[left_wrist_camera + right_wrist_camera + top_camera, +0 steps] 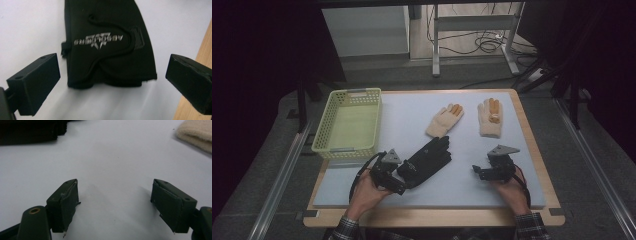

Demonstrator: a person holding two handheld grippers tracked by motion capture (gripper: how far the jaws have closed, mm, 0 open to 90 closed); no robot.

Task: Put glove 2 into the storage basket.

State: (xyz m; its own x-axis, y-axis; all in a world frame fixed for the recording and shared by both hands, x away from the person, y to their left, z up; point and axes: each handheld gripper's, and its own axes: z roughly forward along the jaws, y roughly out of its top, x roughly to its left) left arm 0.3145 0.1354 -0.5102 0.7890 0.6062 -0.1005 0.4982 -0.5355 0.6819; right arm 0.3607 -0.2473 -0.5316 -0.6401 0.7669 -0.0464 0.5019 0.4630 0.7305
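Black glove lay flat on the white mat, lower centre of the high view, fingers pointing toward upper right, cuff toward lower left.

Left gripper sat at the cuff end, lower left of centre, held by the left hand. Released: jaws spread wide. In the left gripper view the cuff of the black glove filled the upper centre, silver logo text on it, with one jaw at each lower corner of the frame. Cuff edge sat between the jaws' line of reach, just ahead of the tips, touching neither. Bare mat showed between cuff hem and the bottom of the frame. Wooden table edge ran along the right side.

Right gripper was in the lower right of the high view, held by the right hand, well apart from the glove, jaws pointing toward frame left. Also released: right gripper view showed both jaws parted over bare mat, nothing between them. Dark glove edge at that view's upper left, a cream cuff at upper right.

Two cream gloves with orange fingertips lay in the upper centre of the high view: one tilted, one more upright. Pale green basket sat at the left of the mat.
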